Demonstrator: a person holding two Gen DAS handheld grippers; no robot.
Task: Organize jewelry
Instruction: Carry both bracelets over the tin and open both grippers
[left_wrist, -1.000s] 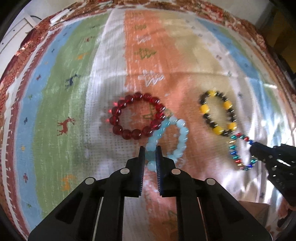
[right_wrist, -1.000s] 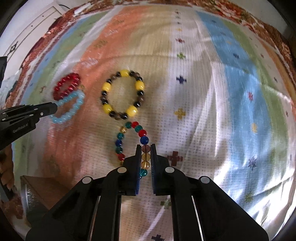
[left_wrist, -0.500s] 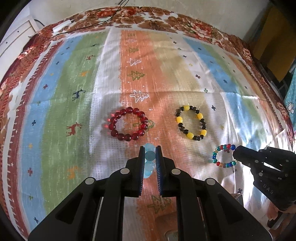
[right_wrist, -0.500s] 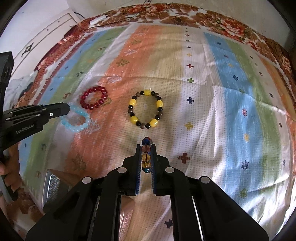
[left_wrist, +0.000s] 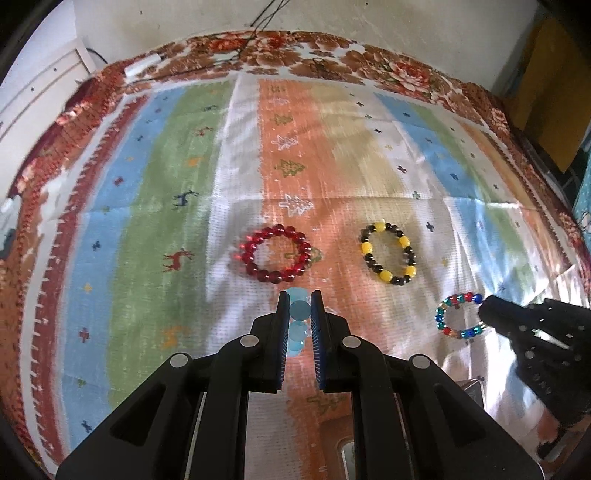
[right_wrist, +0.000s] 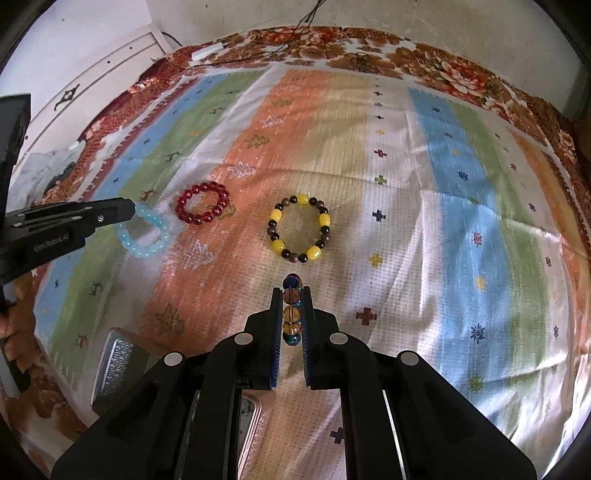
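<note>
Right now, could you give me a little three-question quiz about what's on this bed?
1. True or false: the left tongs grip the light blue bracelet.
2. What do the right tongs hold: A the red bracelet, B the multicoloured bracelet, C the yellow-and-black bracelet?
3. How many bracelets lie free on the striped cloth?

Key: 1 true; 2 B; 3 two, the red and the yellow-and-black.

Pale blue bracelet (left_wrist: 297, 325): we see it partly hidden between the jaws.
Box (right_wrist: 118, 365): the gripper body covers its near side.
</note>
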